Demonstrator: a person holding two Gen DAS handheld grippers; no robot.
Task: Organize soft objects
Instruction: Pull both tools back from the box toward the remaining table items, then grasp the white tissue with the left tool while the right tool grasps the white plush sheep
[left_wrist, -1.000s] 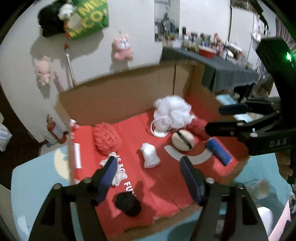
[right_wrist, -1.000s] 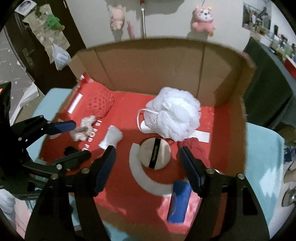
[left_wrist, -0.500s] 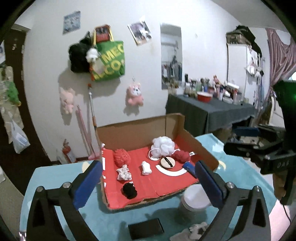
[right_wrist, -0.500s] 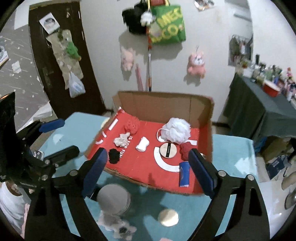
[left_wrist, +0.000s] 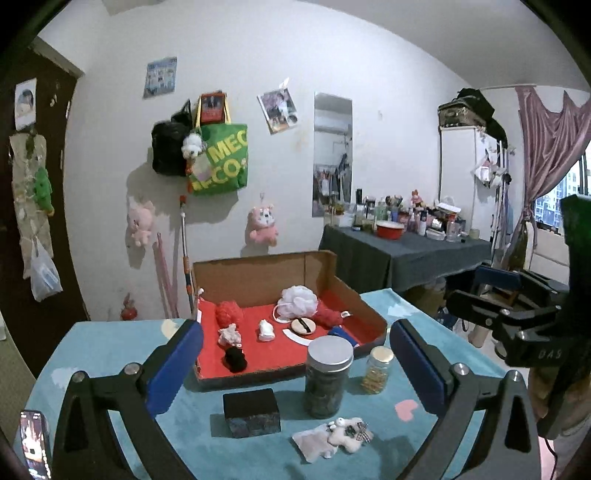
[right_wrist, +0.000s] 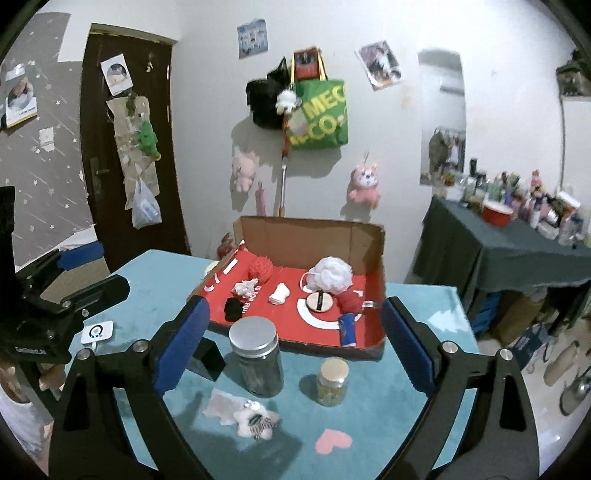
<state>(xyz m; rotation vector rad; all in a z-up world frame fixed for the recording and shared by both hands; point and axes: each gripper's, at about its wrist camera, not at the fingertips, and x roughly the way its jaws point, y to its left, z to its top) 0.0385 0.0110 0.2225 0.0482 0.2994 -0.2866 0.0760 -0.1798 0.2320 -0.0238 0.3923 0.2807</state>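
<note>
**Entry: two grippers drawn back, soft goods laid out in box**

Left gripper (left_wrist: 295, 363): jaws spread wide, having just been opening; nothing between the pads. Right gripper (right_wrist: 295, 345): likewise wide apart, just been opening, empty.

Nearest on the teal table (left_wrist: 110, 343): small plush charm (right_wrist: 255, 419) on a pale wrapper, lying flat, long axis roughly crosswise to both views. Behind it: tall lidded jar (right_wrist: 256, 356), short jar (right_wrist: 332, 376), black box (left_wrist: 251, 411).

Further out: cardboard box (right_wrist: 310, 232), red-lined, open toward the grippers, holding white bath pouf (right_wrist: 330, 275), red knit ball (right_wrist: 260, 267), red yarn piece (right_wrist: 349, 301), white scrunchie (right_wrist: 243, 288), white rolled cloth (right_wrist: 279, 294), black scrunchie (right_wrist: 233, 308), round compact (right_wrist: 320, 301), blue roll (right_wrist: 347, 328) with its long axis running toward the near wall.

Judgement: the charm looks like the one soft item left outside. Approach from above, pads across its narrow width, clear of both jars; lift before carrying over the box wall.
</note>
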